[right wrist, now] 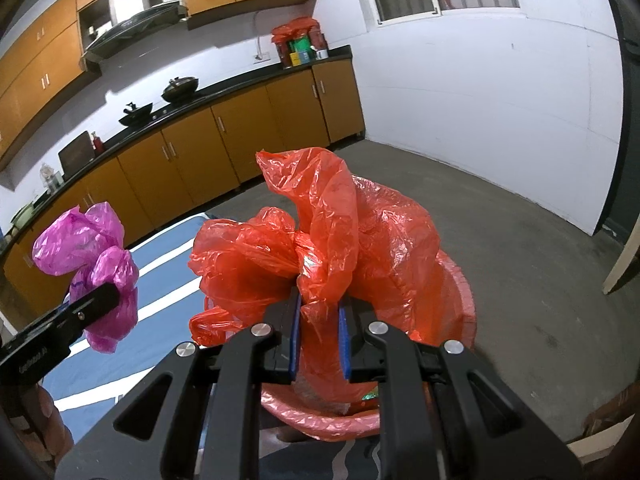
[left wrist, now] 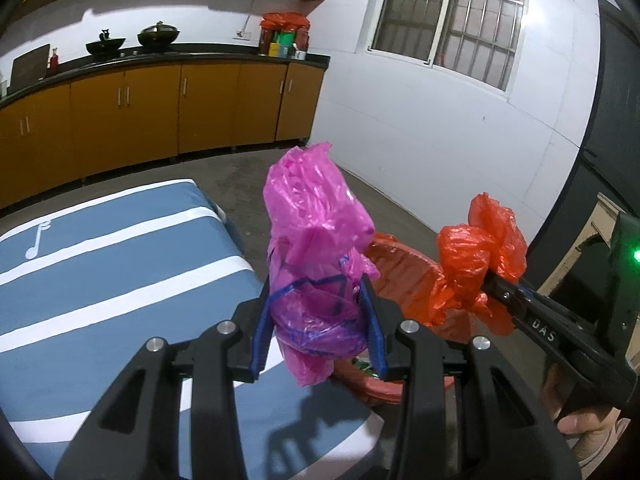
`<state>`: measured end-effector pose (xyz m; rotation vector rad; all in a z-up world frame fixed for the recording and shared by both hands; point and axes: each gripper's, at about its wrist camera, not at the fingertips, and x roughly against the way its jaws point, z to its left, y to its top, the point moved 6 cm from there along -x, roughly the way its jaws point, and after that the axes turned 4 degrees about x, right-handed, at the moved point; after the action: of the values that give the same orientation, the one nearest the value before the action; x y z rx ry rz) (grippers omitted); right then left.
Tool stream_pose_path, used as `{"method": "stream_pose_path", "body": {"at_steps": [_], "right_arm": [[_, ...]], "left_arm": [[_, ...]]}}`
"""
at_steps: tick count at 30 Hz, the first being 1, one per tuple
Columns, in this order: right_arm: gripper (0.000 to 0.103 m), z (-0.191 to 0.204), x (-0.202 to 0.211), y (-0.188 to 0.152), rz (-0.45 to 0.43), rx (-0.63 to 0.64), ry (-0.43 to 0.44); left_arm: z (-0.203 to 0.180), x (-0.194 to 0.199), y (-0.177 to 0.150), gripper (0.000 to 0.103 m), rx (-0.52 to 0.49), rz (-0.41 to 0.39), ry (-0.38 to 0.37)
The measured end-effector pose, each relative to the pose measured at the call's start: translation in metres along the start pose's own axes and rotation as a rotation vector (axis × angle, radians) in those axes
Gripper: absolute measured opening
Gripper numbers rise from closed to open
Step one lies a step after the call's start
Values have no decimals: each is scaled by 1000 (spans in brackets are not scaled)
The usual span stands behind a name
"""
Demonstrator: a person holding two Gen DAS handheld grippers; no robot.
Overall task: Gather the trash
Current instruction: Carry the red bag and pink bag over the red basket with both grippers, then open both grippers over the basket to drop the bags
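A kitchen of orange cabinets backs a blue striped bed. At five o'clock from the bed stands a red bin. The right gripper has its jaws clamped on the bin's thin red liner, which could tear or slip. The left gripper pinches a crumpled, translucent pink bag.

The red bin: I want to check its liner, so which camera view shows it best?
The right wrist view: the red bin shows its pink-lined rim and one side, though the orange bag hides much. The left wrist view shows only part of its rim behind the pink bag.
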<state>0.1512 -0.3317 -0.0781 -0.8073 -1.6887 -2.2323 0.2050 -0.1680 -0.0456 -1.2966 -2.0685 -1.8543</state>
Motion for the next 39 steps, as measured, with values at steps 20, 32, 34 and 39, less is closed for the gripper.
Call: {"method": "stream_pose_path", "body": {"at_steps": [20,32,34,39], "right_arm": [[15,-14,-14,6,-7,-98,-50],[17,-21,-23,9,23,-143,-38],[19,-24,-24,11,22,-163,-30],[29,-32,-27,11,25,-195,-18]], "left_arm": [[-40,-58,-13,40,-30,96,-107],[-50,-81,-8,43,-60,110,-115],[-49,-84,-8,45,-56,113,-113],[-48,-91,-11,48,-57,129,-102]]}}
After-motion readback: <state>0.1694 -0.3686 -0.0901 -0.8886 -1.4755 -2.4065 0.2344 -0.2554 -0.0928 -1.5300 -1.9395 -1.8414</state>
